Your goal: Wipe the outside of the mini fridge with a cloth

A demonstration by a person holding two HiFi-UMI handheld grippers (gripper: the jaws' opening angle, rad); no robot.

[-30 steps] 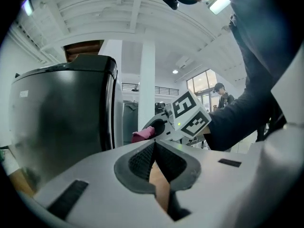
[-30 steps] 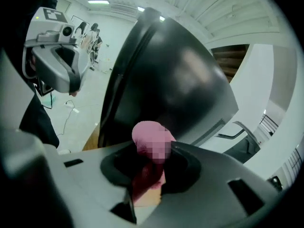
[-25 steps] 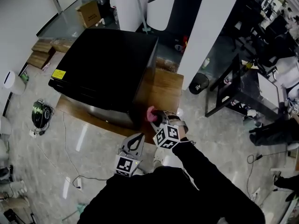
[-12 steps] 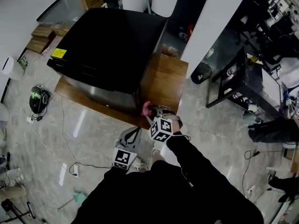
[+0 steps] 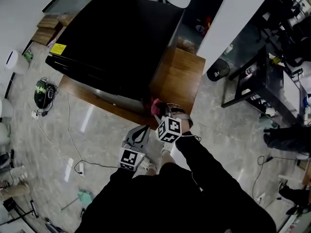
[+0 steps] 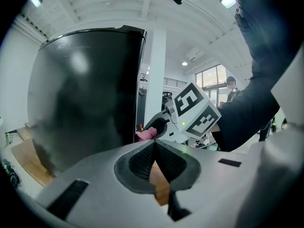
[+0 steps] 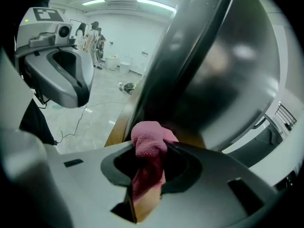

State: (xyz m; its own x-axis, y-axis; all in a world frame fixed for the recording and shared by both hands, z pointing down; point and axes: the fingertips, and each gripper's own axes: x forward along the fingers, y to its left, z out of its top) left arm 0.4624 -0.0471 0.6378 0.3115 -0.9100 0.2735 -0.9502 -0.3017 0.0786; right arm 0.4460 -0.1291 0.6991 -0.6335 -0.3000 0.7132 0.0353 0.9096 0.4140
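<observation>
Wiping step in hand: right gripper (image 7: 148,167) pinching pink cloth (image 7: 147,144) at fridge (image 5: 116,38) bottom corner, 6 o'clock. Left gripper (image 6: 154,161) pressed together, empty, at 7 o'clock. Next, likely: drag cloth along side panel, firm contact.

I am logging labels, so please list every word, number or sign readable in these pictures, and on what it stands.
None can be read.
Yellow sticker on top of the mini fridge: print too small to read.
Cubes on the left gripper and right gripper: black-and-white square markers, not words.
Pink cloth in the right gripper: no print.
</observation>
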